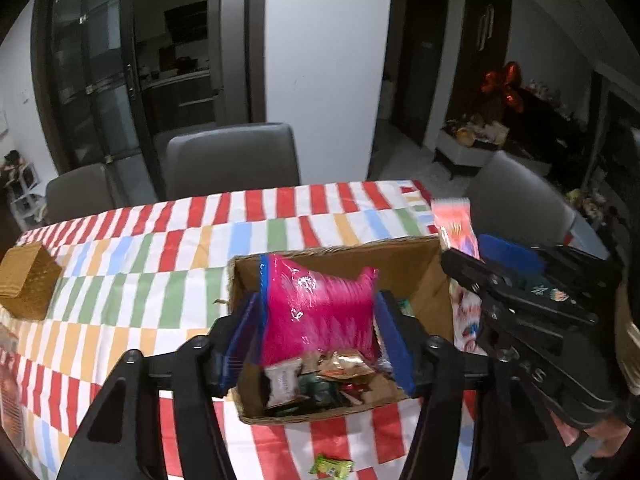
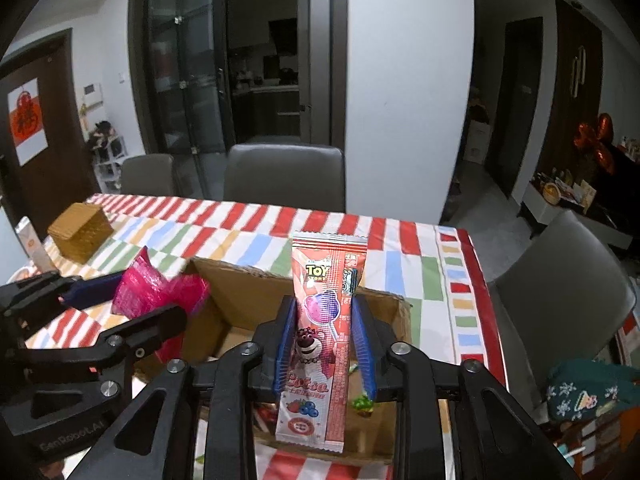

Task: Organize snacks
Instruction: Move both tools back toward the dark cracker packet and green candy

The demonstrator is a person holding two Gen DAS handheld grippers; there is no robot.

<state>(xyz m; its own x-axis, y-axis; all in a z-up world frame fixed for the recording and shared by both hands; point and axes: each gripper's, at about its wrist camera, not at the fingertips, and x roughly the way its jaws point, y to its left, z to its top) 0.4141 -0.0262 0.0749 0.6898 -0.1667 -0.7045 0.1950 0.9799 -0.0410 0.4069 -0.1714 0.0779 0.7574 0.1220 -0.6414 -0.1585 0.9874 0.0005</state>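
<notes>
My left gripper [image 1: 316, 312] is shut on a pink plastic bag [image 1: 320, 308] with a blue edge strip and holds it above the open cardboard box [image 1: 434, 276]. The box holds several small snack packets [image 1: 320, 380]. My right gripper [image 2: 324, 340] is shut on a long red Toy Story lollipop packet [image 2: 324, 336], held upright over the same box [image 2: 236, 308]. In the right wrist view the pink bag [image 2: 156, 288] and the left gripper show at the left. In the left wrist view the red packet [image 1: 456, 228] and the right gripper show at the right.
The table has a striped red, green, blue and orange cloth [image 1: 160, 264]. A brown woven box [image 1: 28, 284] stands at the far left. A green candy [image 1: 332, 468] lies on the cloth in front of the box. Grey chairs [image 1: 232, 160] stand behind and right of the table.
</notes>
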